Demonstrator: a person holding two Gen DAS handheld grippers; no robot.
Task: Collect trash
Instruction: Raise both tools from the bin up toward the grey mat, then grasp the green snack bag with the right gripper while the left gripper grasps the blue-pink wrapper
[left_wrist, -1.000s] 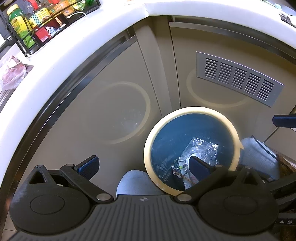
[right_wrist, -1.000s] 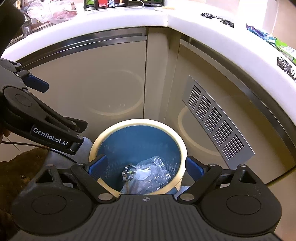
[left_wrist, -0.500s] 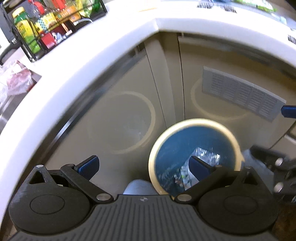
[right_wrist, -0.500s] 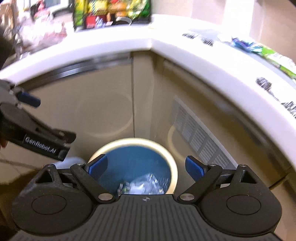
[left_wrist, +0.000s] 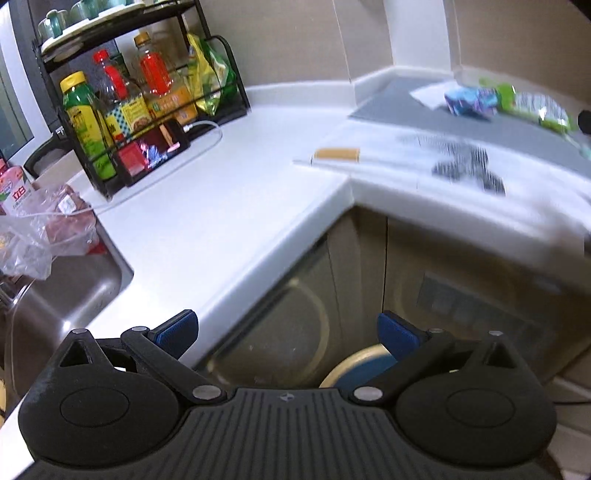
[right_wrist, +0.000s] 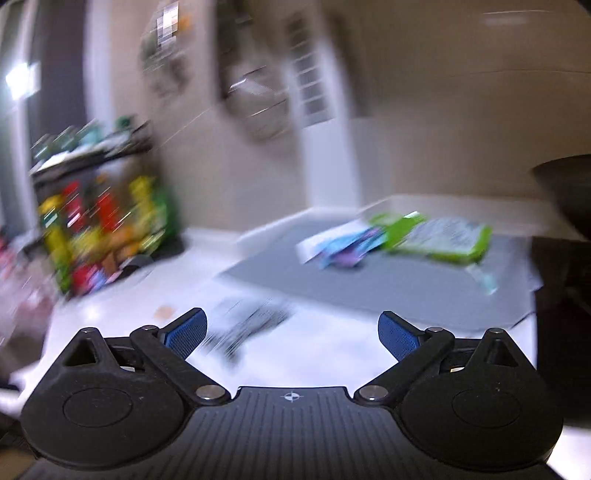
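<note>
My left gripper (left_wrist: 286, 332) is open and empty, raised above the counter edge. Just below it only a sliver of the cream-rimmed blue trash bin (left_wrist: 354, 365) shows on the floor. On the white countertop (left_wrist: 229, 192) lie a cigarette butt (left_wrist: 338, 154), a black-and-white wrapper (left_wrist: 465, 166), and blue and green snack wrappers (left_wrist: 506, 101) on a grey mat. My right gripper (right_wrist: 291, 328) is empty with its jaws still opening wide; the view is blurred. Ahead of it lie the black-and-white wrapper (right_wrist: 251, 319), a blue wrapper (right_wrist: 343, 245) and a green wrapper (right_wrist: 439, 240).
A black wire rack (left_wrist: 136, 110) of bottles and sauces stands at the back left, with a phone and white cable before it. A steel sink (left_wrist: 55, 295) holds a clear plastic bag (left_wrist: 40, 225) at left. Beige cabinet doors (left_wrist: 443, 295) run below the counter. A dark object (right_wrist: 565, 184) looms at right.
Both grippers have risen from over the bin to counter height and tilted up, so the countertop fills both views. The bin has dropped almost out of sight. The right view swung fast and blurred.
</note>
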